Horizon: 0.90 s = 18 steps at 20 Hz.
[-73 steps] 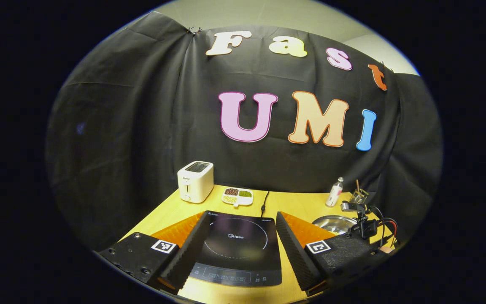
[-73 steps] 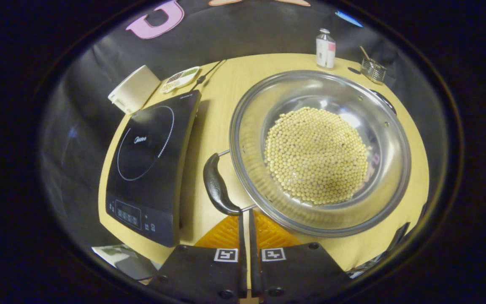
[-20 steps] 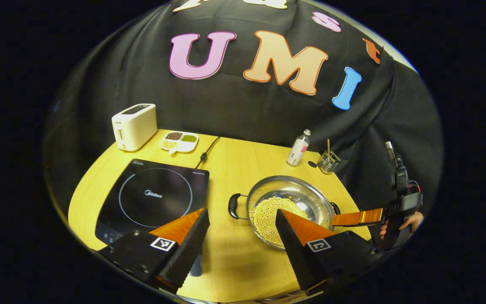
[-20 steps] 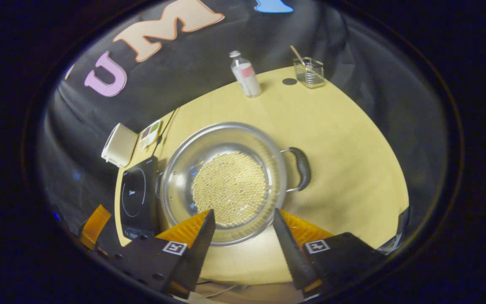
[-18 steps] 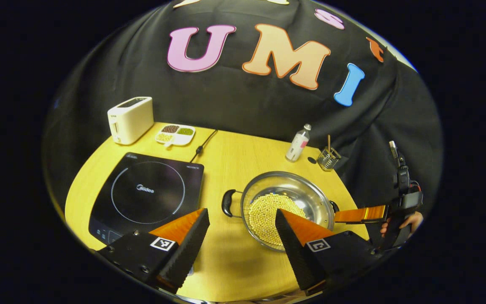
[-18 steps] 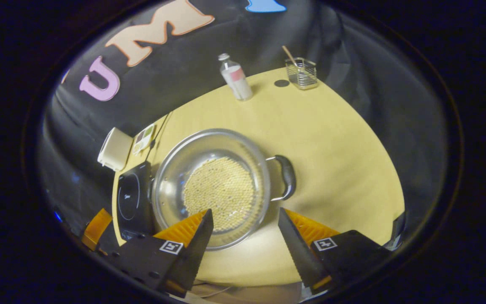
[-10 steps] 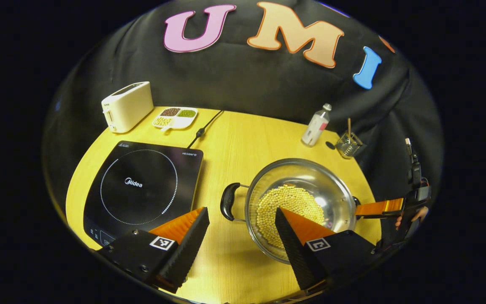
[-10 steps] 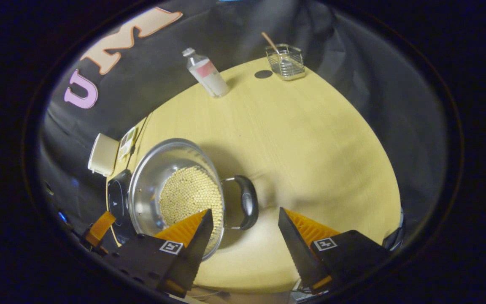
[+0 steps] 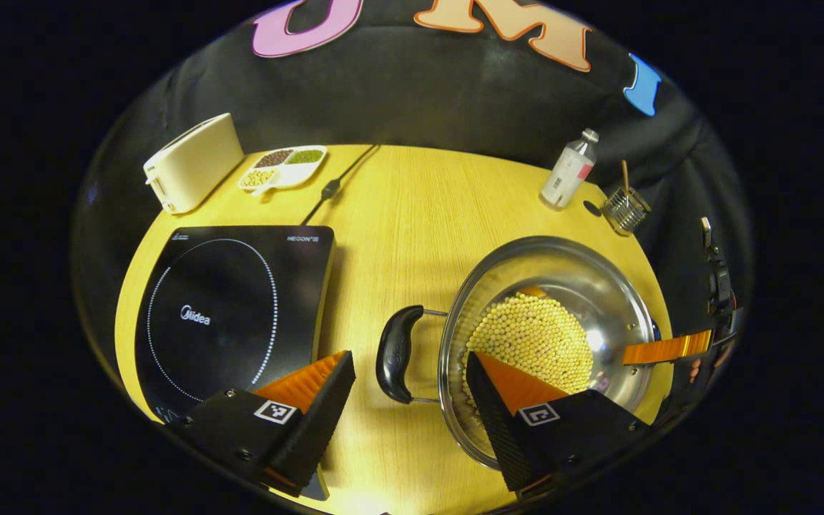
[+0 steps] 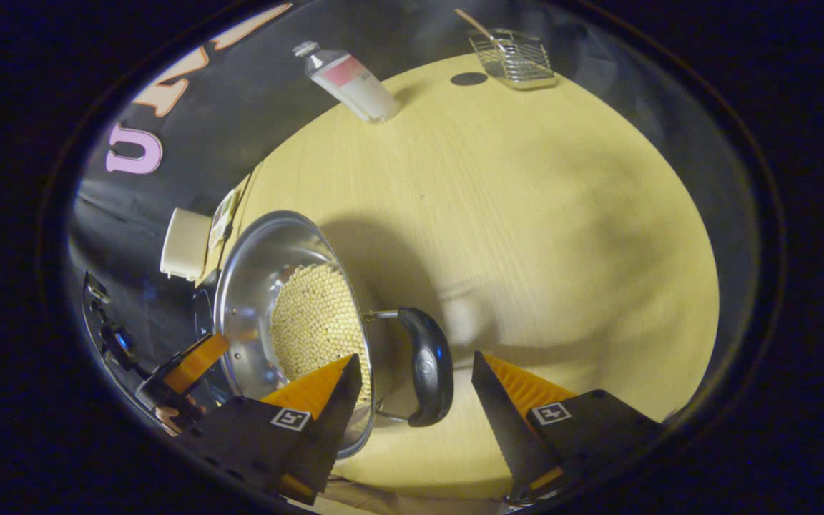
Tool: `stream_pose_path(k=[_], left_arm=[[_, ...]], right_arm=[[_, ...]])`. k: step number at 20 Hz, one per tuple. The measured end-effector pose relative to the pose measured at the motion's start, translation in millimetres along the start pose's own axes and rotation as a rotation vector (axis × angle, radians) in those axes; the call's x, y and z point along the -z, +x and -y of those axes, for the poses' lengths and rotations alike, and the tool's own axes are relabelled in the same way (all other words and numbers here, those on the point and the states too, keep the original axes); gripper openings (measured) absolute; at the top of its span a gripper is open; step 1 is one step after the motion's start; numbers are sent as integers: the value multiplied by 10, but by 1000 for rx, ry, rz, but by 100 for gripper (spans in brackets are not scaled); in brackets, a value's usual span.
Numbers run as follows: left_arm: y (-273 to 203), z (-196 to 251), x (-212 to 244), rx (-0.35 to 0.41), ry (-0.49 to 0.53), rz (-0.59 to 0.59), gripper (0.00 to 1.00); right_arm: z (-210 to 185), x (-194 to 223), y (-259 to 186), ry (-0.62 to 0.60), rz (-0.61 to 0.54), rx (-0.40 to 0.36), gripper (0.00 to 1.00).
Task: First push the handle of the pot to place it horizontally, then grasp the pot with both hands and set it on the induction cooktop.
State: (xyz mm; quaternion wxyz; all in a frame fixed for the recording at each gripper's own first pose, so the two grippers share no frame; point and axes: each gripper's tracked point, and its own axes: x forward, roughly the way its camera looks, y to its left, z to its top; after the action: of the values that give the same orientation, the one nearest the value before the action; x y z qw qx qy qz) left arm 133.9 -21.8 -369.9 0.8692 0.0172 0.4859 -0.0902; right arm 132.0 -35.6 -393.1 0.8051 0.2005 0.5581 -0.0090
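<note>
pot (image 9: 601, 304): shiny silver steel, mirror-like inside
pot handles (image 9: 394, 353): glossy black on thin silver wire brackets
beans in pot (image 9: 533, 337): pale yellow, an even pebbled layer
induction cooktop (image 9: 229, 307): glossy black, white dotted ring and white markings
table (image 9: 412, 214): light yellow wood with fine straight grain
toaster (image 9: 190, 163): cream white
divided dish (image 9: 283, 166): white; fillings dark brown, green and pale yellow
bottle (image 9: 568, 172): clear to white, pink band on the label
wire basket (image 9: 625, 209): silvery mesh, tan stick inside
cable (image 9: 333, 184): black
</note>
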Motion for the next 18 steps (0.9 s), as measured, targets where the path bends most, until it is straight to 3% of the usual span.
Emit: stream_pose_path(k=[1,2,3,4,5,6,7,8,9,10,11,13,15,18], left_arm=[[58,5,34,6,-3,-24,100],[106,5,58,7,-3,-46,96],[149,-1,79,9,-1,-64,97],[184,2,79,12,4,-79,97],[209,-7,94,12,12,-92,96],[225,-13,114,10,23,-114,96],[240,-19,124,7,37,-127,96],[261,-7,117,10,45,-134,96],[273,15,114,18,51,-139,95],[293,31,96,23,53,-142,93],[313,45,97,25,54,-150,92],[355,39,89,17,52,-162,86],[360,29,120,25,50,-190,73],[363,35,141,48,-9,-217,70]], right_arm=[[-15,-5,31,-2,-9,-9,95],[-22,6,39,-3,-18,-19,95],[-30,2,65,-4,-24,-28,87],[-41,-3,90,-6,-31,-40,95],[-54,1,113,-6,-37,-52,87],[-61,-6,127,-2,-40,-64,87],[-58,-14,140,6,-45,-71,79],[-65,-10,136,11,-51,-84,85],[-72,-22,134,17,-53,-98,84],[-88,-28,192,21,-57,-111,77],[-96,11,161,15,-73,-120,60],[-166,36,207,10,-93,-144,57],[-149,41,208,5,-104,-141,49],[-139,28,228,59,-121,-163,51]])
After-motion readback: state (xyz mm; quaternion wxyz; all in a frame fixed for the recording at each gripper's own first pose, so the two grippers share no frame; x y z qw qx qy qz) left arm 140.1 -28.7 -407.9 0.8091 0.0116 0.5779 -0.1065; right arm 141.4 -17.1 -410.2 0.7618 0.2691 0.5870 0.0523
